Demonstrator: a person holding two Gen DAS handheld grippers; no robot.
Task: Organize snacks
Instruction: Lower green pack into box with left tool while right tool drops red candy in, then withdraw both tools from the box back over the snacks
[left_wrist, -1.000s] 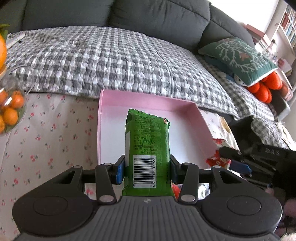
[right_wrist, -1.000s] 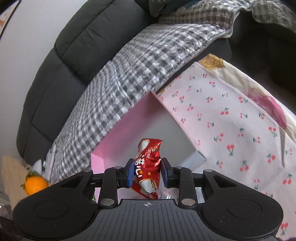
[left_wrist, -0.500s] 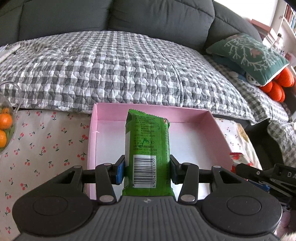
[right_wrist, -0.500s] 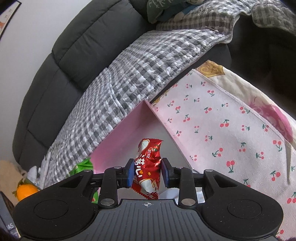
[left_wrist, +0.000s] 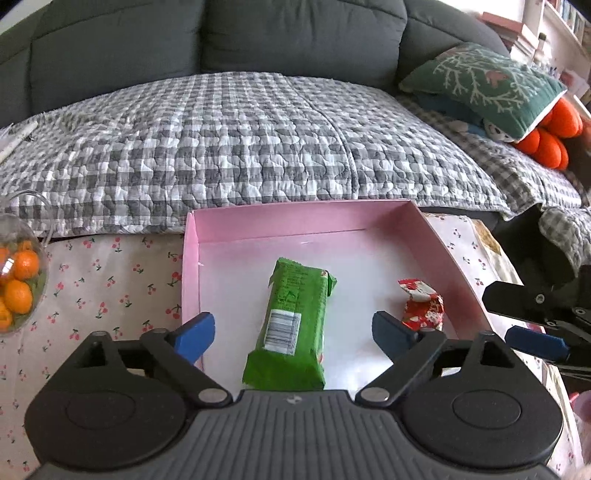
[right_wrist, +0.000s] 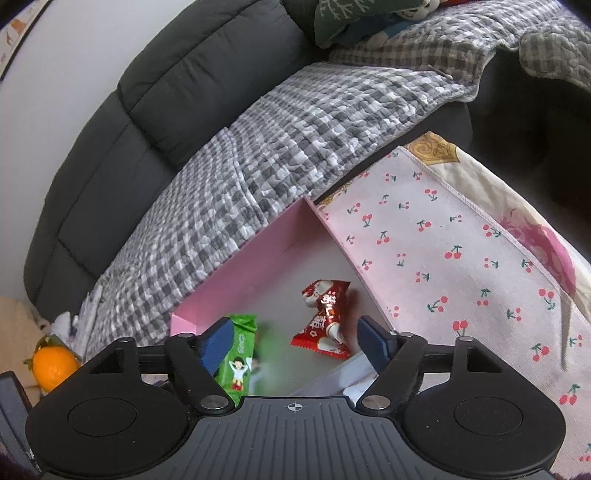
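Observation:
A green snack pack (left_wrist: 291, 325) lies flat inside the pink box (left_wrist: 295, 218), its barcode up. A small red wrapped snack (left_wrist: 423, 304) lies to its right in the same box. My left gripper (left_wrist: 293, 332) is open and empty just above the green pack. My right gripper (right_wrist: 297, 339) is open and empty over the box's near corner; the red snack (right_wrist: 325, 319) lies between and beyond its fingers, and the green pack (right_wrist: 238, 354) sits behind its left finger. The right gripper also shows at the right edge of the left wrist view (left_wrist: 535, 328).
The box stands on a cherry-print tablecloth (right_wrist: 461, 258) at the edge next to a dark sofa with a grey checked quilt (left_wrist: 240, 140). A glass bowl of small oranges (left_wrist: 16, 280) stands at the left. A green cushion (left_wrist: 487, 85) lies on the sofa's right.
Both grippers have opened. The green pack dropped from the left gripper and the red snack from the right gripper, and both now lie in the pink box.

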